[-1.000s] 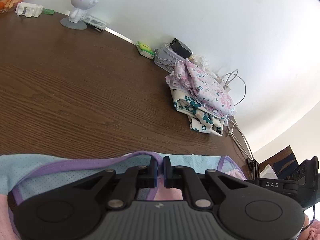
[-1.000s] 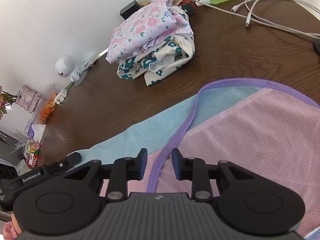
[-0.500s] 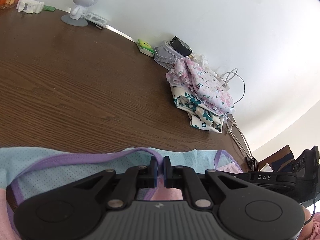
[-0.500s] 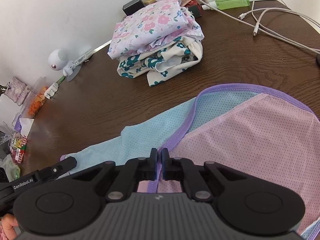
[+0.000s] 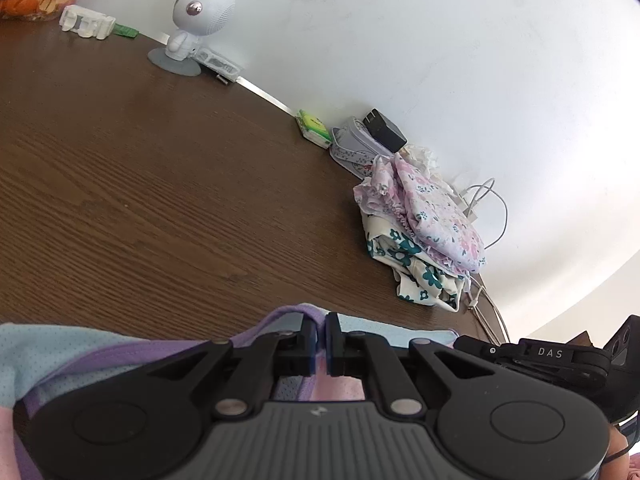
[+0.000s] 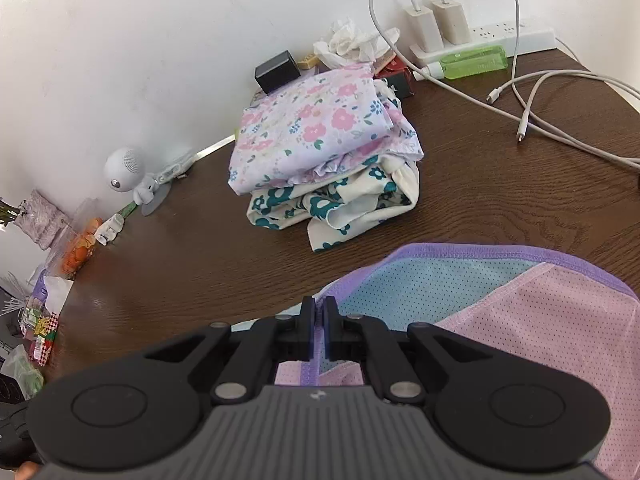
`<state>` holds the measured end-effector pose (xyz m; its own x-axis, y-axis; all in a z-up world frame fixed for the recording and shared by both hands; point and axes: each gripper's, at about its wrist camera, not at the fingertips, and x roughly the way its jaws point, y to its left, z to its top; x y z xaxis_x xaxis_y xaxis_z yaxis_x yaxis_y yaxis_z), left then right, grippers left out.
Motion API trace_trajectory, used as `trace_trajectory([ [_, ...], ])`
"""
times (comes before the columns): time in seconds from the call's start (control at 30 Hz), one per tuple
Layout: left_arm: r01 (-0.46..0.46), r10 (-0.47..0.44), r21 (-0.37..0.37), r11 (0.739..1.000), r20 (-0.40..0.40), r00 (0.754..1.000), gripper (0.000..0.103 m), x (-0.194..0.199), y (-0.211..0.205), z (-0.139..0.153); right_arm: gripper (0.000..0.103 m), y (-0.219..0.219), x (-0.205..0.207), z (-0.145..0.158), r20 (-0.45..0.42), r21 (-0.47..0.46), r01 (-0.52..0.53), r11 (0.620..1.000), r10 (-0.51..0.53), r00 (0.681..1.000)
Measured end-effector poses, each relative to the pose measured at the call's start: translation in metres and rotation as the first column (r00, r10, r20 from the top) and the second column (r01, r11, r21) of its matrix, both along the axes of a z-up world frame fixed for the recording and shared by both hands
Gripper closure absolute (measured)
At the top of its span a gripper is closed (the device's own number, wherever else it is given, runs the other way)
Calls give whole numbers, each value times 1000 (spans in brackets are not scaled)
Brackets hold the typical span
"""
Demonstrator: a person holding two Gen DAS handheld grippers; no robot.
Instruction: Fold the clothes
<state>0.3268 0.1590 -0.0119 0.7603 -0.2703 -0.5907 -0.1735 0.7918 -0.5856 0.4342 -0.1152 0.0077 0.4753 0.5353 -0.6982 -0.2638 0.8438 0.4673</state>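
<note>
Both my left tongs (image 5: 320, 346) and right tongs (image 6: 319, 330) pinch the shirt (image 6: 540, 320) trim to lift it; folded clothes (image 6: 324, 160) wait at twelve o'clock.

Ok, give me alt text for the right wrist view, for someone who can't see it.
The right gripper is shut on the purple-trimmed edge of a pink and blue mesh garment on a dark wooden table. Beyond it sits a stack of folded floral clothes, with chargers, a power strip and cables against the white wall.
</note>
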Motion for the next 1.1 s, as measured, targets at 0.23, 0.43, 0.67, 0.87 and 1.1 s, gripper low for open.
trace_trajectory([
  [0.23, -14, 15, 3, 1000, -23, 1000, 95, 13, 0, -10, 98, 4, 11, -25, -34, 0, -2, 1000, 2, 999],
  [0.43, -27, 26, 71, 997, 14, 1000, 54, -15, 6, 13, 52, -21, -16, 10, 55, 55, -36, 998, 33, 998],
  [0.67, 191, -219, 331, 924, 48, 975, 44, -107, -23, 39, 32, -60, -107, 44, 201, -103, -232, 967, 248, 948],
  [0.87, 286, -320, 410, 866, 13, 947, 45, -182, -38, 22, 32, -99, -165, 9, 143, -229, -284, 931, 321, 936],
  [1.1, 239, -255, 480, 844, -34, 966, 48, -220, -31, 10, 33, -131, -189, -16, 146, -184, -271, 945, 299, 943],
])
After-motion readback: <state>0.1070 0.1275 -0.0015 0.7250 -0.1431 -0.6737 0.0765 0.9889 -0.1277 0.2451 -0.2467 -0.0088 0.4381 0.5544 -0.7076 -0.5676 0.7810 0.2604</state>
